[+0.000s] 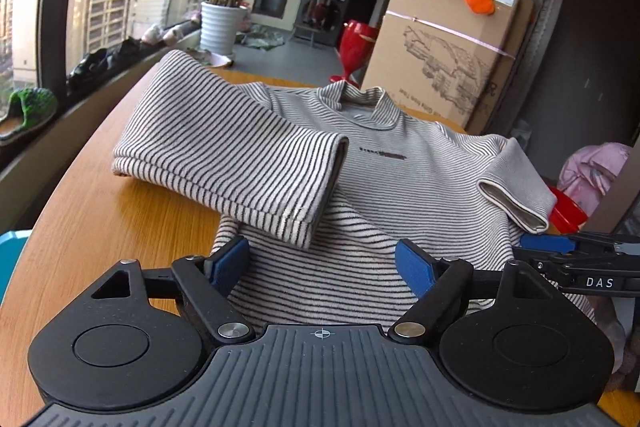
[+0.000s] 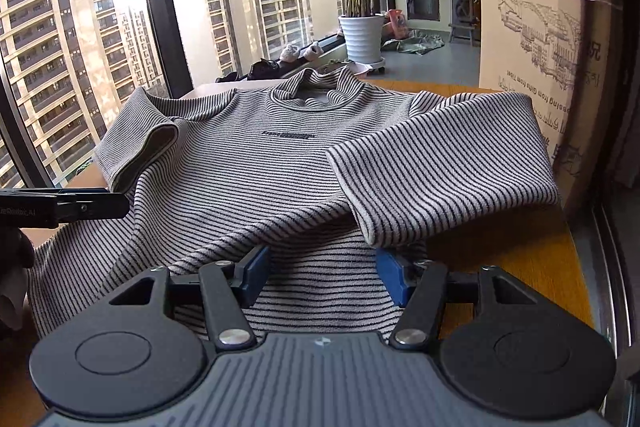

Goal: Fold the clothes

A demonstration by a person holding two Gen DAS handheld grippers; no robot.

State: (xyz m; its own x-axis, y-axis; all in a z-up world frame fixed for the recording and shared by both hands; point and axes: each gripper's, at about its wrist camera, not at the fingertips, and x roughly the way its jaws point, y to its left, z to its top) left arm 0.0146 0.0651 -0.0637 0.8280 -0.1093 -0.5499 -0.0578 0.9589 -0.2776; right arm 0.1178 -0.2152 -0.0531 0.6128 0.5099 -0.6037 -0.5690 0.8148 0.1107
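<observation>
Left gripper [image 1: 322, 263]: tilting downward over the near hem of the striped shirt [image 1: 400, 179], its 2 blue pads [image 1: 228, 261] standing wide apart with bare striped cloth between them; nothing is being pinched.
Right gripper [image 2: 322, 273]: also angling down at the near hem, jaws parted about halfway, pads clear of the fabric lying between them; it is holding nothing.
Grippers to each other: they are sitting side by side at the shirt's near edge; the right one is showing at the right border of the left wrist view, the left one at the left border of the right wrist view.
Striped shirt: lying front-up on the wooden counter [image 1: 100, 227], collar [image 2: 316, 93] at the far end.
Sleeves: in the left wrist view the left sleeve [image 1: 224, 155] is lying folded across the chest, the right sleeve [image 1: 516, 183] curling inward with its cuff opening showing.
Hand: only a dark gloved edge is showing at the left border of the right wrist view; its pose is hard to make out.
Hidden: the hem nearest the cameras is lying under both gripper bodies, so its edge cannot be seen.
Hard to read: the small print on the chest [image 2: 288, 135] is too blurred to read.
Cut off: the cardboard box [image 1: 448, 59] behind the counter is running out of frame.
</observation>
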